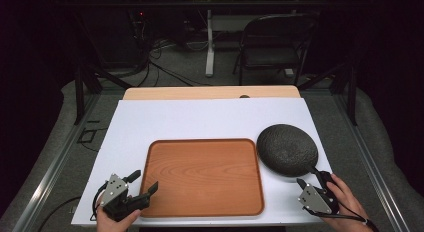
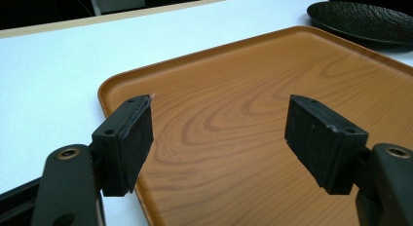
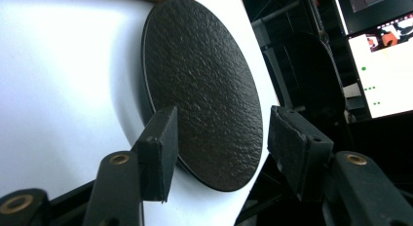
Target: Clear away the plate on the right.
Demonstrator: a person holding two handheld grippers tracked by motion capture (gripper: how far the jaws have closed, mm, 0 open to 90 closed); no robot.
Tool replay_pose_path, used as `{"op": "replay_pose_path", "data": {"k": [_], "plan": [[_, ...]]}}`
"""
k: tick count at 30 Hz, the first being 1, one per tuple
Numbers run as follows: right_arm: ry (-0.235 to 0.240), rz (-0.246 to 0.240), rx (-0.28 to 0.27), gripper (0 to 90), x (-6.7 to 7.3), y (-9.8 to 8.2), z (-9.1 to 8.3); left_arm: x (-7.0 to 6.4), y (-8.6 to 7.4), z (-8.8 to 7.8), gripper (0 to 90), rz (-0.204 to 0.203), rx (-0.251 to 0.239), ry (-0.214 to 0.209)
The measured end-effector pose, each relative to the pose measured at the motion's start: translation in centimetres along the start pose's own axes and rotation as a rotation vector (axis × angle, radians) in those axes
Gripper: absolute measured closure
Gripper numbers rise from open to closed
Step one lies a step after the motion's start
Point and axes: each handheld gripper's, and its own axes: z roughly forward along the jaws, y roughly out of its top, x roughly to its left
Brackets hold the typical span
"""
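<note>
A brown wooden tray (image 1: pixel 202 176) lies in the middle of the white table top. To its right, close against its edge, sits a round dark textured plate (image 1: pixel 287 149). My left gripper (image 1: pixel 145 180) is open at the tray's front left corner. In the left gripper view its jaws stand wide apart (image 2: pixel 219 119) over the tray (image 2: pixel 292 65), with nothing between them, and the plate (image 2: pixel 360 21) shows far off. My right gripper (image 1: pixel 311 176) is open at the plate's near rim. In the right gripper view the plate (image 3: pixel 204 75) shows between the open gripper's (image 3: pixel 221 114) jaws.
The white table top (image 1: pixel 200 119) has bare room behind the tray and to its left. A wooden strip (image 1: pixel 210 93) runs along its far edge. Beyond stand a folding chair (image 1: pixel 272 44), a white table leg (image 1: pixel 209 42) and floor cables (image 1: pixel 165 67). Lit screens (image 3: pixel 380 55) show past the plate.
</note>
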Motion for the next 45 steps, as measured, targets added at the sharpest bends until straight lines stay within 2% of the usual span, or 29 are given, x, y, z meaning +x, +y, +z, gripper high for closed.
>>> {"op": "replay_pose_path", "data": {"k": [2,5,6,7,8,10,11,13,15,16,19,20,32,43,45], "plan": [[-0.003,-0.014,0.003,44.8,0.1,-0.1,0.1,0.0,0.0,0.0,26.0,0.001,0.002,0.000],[-0.004,-0.102,0.021,45.7,0.6,-0.3,0.7,0.0,0.0,0.0,26.0,0.001,-0.001,0.003],[-0.004,-0.102,0.021,45.7,0.6,-0.3,0.7,0.0,0.0,0.0,26.0,0.001,-0.001,0.003],[-0.004,-0.118,0.026,46.0,0.7,-0.4,0.9,0.0,0.0,0.0,26.0,0.001,-0.001,0.003],[0.003,-0.163,0.035,46.7,1.1,-0.5,1.5,0.0,0.0,0.0,26.0,0.000,-0.001,0.002],[0.005,-0.179,0.039,46.9,1.3,-0.6,1.7,0.0,0.0,0.0,26.0,0.000,-0.001,0.002],[0.015,-0.224,0.041,47.2,1.6,-0.6,2.2,0.0,0.0,0.0,26.1,0.000,-0.001,0.002],[0.022,-0.257,0.044,47.3,1.9,-0.5,2.6,0.0,0.0,0.0,26.1,0.001,0.000,0.002],[0.028,-0.269,0.042,47.5,2.0,-0.5,2.9,0.0,0.0,0.0,26.1,-0.001,-0.001,0.002],[0.037,-0.306,0.039,48.6,2.3,-0.5,3.4,0.0,0.0,0.0,26.1,-0.002,-0.002,0.002],[0.039,-0.322,0.045,49.7,2.5,-0.6,3.8,0.0,0.0,0.0,26.1,-0.002,-0.001,0.002],[0.040,-0.346,0.045,50.5,2.5,-0.5,4.1,0.0,0.0,0.0,26.1,-0.002,0.000,0.005],[0.050,-0.351,0.058,53.7,2.9,-0.5,5.5,0.1,0.0,0.0,26.1,-0.002,0.000,0.003],[0.030,-0.347,0.065,54.4,2.7,-0.7,6.6,0.1,-0.1,0.0,26.2,-0.003,-0.001,0.000],[0.026,-0.360,0.064,54.9,2.7,-0.6,6.8,0.1,0.0,0.0,26.2,-0.002,0.000,0.000]]}}
